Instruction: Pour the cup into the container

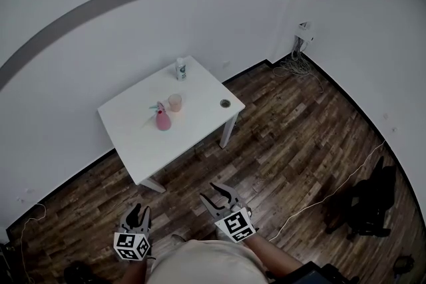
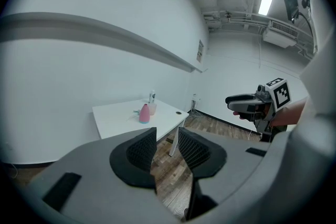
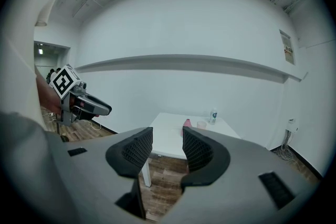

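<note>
On the white counter, the pale cup stands upright just beside the pink container, at its 1 o'clock. A small white bottle stands at the cup's 12 o'clock, near the far edge. Your left hand-held gripper and right hand-held gripper hang at the counter's 6 o'clock, over the wooden floor, well apart from the counter. Each has its jaws spread with nothing between them.
</note>
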The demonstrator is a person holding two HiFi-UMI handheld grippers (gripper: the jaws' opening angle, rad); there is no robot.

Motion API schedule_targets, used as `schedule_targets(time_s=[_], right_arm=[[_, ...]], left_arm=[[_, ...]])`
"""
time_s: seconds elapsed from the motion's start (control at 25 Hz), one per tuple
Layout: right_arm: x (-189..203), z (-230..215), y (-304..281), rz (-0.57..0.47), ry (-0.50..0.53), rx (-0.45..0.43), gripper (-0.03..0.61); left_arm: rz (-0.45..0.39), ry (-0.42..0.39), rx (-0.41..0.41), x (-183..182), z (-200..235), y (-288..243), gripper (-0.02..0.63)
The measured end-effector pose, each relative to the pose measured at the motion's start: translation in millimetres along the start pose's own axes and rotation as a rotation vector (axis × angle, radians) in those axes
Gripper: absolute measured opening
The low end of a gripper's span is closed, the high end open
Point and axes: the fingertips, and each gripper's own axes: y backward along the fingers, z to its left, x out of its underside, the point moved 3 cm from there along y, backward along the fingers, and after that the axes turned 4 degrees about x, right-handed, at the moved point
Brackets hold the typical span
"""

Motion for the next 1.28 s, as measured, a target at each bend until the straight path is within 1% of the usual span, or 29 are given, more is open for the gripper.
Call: schedule_targets(time_s=[0.24, 0.68, 1.28], right_arm=[[2.3, -4.6, 7.0, 0.005, 0.009, 0.018, 0.166], [-3.5, -0.8, 6.8, -0.001, 0.022, 0.015, 0.166], [-0.2, 2.6, 6.2, 0.008, 0.023, 0.021, 0.165]], left_arm=[[-0.009, 0.001, 0.015, -1.5, -7.6, -0.9, 0.123], [-0.001, 0.007, 0.011, 3.7, -6.7, 3.6, 0.123], [0.000, 0.010, 0.021, 7.5, -6.9, 1.5, 0.123]])
